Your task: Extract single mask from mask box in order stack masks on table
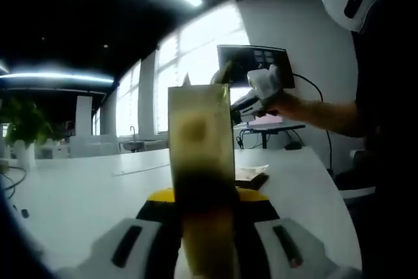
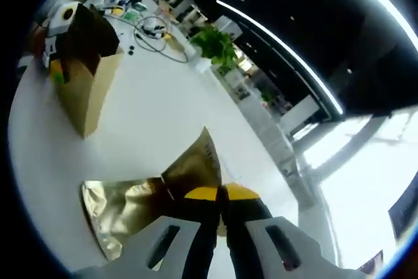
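While upright, mask box [image 1: 200,155] in left gripper [image 1: 208,227]

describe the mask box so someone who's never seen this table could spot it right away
On the long white table, look toward the end away from the gold foil packets pinched in the right tongs. The mask box stands there upright in the left tongs. It is the tall tan cardboard carton with an open top, unlike the flat, shiny packets.

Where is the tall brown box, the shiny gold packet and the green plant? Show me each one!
brown box [image 2: 81,93]: right gripper view, on its front side wall.
gold packet [image 2: 127,210]: right gripper view, on its flat shiny face near the jaws.
green plant [image 2: 212,45]: right gripper view, on its leaves.
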{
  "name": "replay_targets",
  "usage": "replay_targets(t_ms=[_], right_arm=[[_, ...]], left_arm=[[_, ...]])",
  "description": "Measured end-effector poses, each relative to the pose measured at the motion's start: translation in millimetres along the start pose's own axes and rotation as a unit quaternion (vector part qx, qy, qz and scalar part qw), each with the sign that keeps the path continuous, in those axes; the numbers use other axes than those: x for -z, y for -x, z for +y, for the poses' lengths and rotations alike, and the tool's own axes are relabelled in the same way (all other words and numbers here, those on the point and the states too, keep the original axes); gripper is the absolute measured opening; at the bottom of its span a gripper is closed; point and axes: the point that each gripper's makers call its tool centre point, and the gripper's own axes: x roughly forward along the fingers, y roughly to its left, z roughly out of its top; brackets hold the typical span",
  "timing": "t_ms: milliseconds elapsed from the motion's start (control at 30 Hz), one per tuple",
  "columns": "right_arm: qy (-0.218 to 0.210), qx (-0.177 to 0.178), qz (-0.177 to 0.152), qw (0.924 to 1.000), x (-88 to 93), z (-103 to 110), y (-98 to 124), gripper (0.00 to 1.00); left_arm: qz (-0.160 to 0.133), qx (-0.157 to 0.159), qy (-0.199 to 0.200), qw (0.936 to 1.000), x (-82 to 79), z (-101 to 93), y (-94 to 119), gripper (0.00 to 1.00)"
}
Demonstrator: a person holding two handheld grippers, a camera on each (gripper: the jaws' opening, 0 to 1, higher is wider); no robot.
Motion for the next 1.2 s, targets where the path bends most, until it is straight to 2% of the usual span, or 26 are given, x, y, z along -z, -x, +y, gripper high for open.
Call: replay_targets(t_ms=[267,633,1200], right_arm=[[0.0,-0.012,0.002,0.9999,6.1,31,13,0.0],[0.01,-0.016,0.012,0.9998,16.9,60,20,0.0],[0.056,-0.026,0.024,0.9978,31.5,109,25,0.0]], left_arm=[[0.001,0.0,0.0,1.0,0.4,-0.6,0,0.32],[0.002,-0.001,-0.003,1.0,0.5,-1.0,0,0.32],[0.007,-0.005,-0.007,0.9999,2.0,-1.0,-1,0.33]])
